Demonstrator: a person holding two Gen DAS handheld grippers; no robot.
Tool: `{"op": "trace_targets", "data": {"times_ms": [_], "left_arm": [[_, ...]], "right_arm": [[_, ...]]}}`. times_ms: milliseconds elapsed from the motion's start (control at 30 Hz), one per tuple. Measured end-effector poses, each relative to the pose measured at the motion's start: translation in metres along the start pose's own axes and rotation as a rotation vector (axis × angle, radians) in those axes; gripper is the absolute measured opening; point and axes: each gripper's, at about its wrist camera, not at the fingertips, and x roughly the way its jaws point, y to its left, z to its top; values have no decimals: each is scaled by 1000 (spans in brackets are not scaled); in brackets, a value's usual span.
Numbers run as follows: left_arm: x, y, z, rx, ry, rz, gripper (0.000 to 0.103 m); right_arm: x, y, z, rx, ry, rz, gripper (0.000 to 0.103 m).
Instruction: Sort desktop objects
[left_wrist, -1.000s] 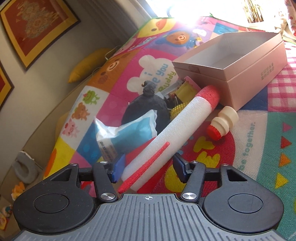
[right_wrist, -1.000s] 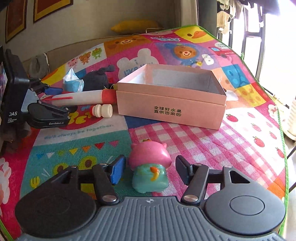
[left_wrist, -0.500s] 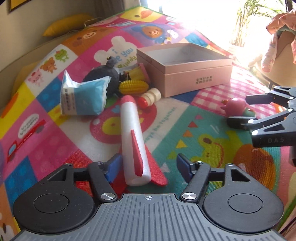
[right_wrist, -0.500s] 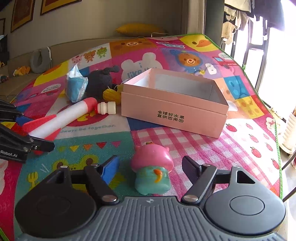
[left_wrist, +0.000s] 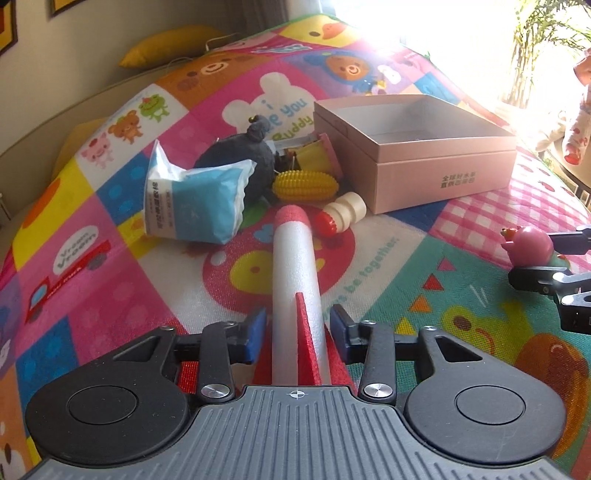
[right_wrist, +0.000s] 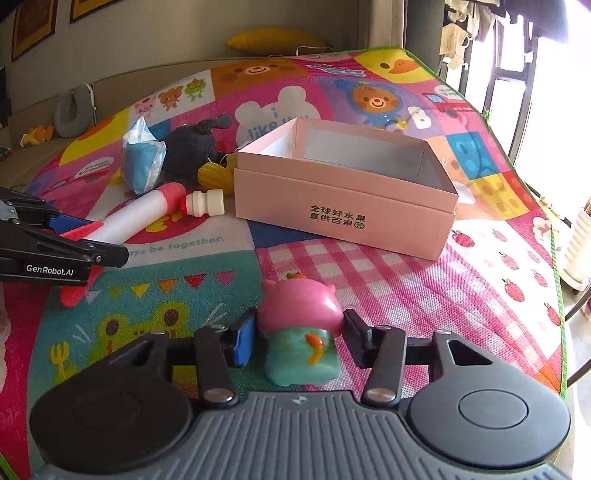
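Observation:
A white foam rocket (left_wrist: 295, 266) with a red nose and red fins lies on the play mat, pointing at the open pink box (left_wrist: 443, 177). My left gripper (left_wrist: 298, 328) straddles its tail; the jaws are closing and the blue pads meet its sides. The right wrist view shows that gripper (right_wrist: 105, 238) at the left edge with the rocket (right_wrist: 129, 218) between its fingers. My right gripper (right_wrist: 299, 338) is closing on a pink pig toy (right_wrist: 299, 310) with a teal base, pads against its head. The box (right_wrist: 343, 199) stands beyond it, nothing inside.
Left of the box lie a blue tissue pack (left_wrist: 199, 199), a dark plush toy (left_wrist: 236, 155), a toy corn cob (left_wrist: 304, 184) and a small red-capped bottle (left_wrist: 340, 218). A yellow pillow (left_wrist: 166, 46) rests past the mat. A person's sleeve (left_wrist: 580, 110) shows at the right edge.
The left gripper rolled and swung until the rocket points straight ahead; its jaws widened, then closed onto the tail. The right jaws widened, then closed in on the pig toy.

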Motion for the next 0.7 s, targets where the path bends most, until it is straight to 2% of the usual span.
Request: {"op": "trace_targets", "data": {"times_ms": [167,300,333,367,467,700], "left_arm": [[-33,-9,-5,47,-40,-13,40],[-65,-18,-6,76,-103,-39,40],[-73,-23,-4,84,-123,-53,34],[-78,-25,-3,89,-140,-66,33],[-88,-35,8,90,-185,-105,32],[-92,-53,37,108,-257,-103,32]], "right_arm": [[-29,0,2,-49,-29,12,49],[-58,-3,6,-49,-80,13,49],[-66,-5,8,-45,-102,6,49],[-72,-5,10,-40,-118,-1,49],[-91,-6,17,-25,-166,4,49],[-109,-8,18,-33,-226,16,49]]}}
